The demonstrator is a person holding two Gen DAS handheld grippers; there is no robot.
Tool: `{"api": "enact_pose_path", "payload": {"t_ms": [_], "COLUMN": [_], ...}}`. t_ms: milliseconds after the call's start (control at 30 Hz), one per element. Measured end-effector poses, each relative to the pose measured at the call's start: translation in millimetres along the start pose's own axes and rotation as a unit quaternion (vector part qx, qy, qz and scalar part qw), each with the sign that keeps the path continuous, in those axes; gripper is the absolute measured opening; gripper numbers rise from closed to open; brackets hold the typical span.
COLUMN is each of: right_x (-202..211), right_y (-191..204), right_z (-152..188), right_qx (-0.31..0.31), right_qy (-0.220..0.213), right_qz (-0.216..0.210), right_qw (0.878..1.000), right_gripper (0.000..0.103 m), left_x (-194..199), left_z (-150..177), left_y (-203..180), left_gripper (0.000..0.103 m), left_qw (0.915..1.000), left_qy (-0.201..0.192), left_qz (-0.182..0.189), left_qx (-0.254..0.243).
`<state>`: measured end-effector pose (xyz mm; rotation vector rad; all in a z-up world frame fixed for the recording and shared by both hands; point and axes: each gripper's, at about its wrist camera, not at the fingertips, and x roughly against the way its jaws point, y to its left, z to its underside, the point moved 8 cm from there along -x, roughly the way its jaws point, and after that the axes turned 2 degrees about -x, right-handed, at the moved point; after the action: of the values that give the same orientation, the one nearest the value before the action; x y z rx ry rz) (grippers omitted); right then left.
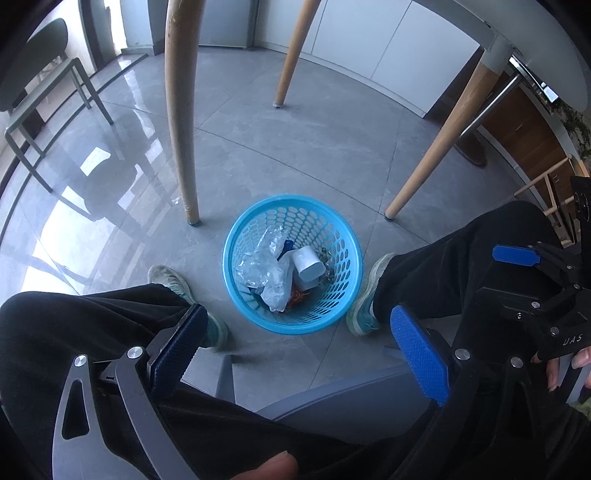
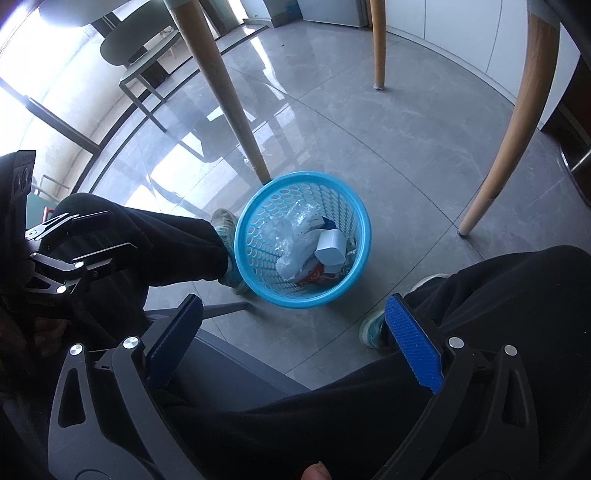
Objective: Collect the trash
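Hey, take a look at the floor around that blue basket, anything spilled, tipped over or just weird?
Nothing stands out. The blue basket stands upright on the floor between the person's feet, and the white cup and crumpled clear plastic lie inside it. No trash shows on the tiles around it. Both grippers are open and hold nothing.

floor: grey glossy tiles (image 1: pixel 314 122), window glare at 9 o'clock | table: pale wooden legs (image 1: pixel 181 110) at 12 and 2 o'clock, white top (image 1: pixel 535 33) | chair (image 1: pixel 40 74): green, at 10 o'clock | walls: white panels (image 1: pixel 388 40) at 1 o'clock | cabinet (image 1: pixel 524 125): brown wood, at 3 o'clock
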<state>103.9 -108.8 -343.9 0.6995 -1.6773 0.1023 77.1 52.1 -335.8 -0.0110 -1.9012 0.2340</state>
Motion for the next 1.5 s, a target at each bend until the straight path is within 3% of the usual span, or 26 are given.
{"api": "enact_pose_path", "payload": {"t_ms": [1500], "right_x": [-13.2], "right_y": [-0.8], "right_z": [7.6], "right_qx": [-0.006], "right_qy": [0.017], "right_qz": [-0.008], "right_qw": [1.000], "right_gripper": [0.094], "left_x": [-3.1], "left_z": [1.9], "left_y": [5.5], "left_gripper": [0.097], "left_qw": [0.9995], "left_qy": [0.008], "left_qz": [0.023], "left_qx": [0.019]}}
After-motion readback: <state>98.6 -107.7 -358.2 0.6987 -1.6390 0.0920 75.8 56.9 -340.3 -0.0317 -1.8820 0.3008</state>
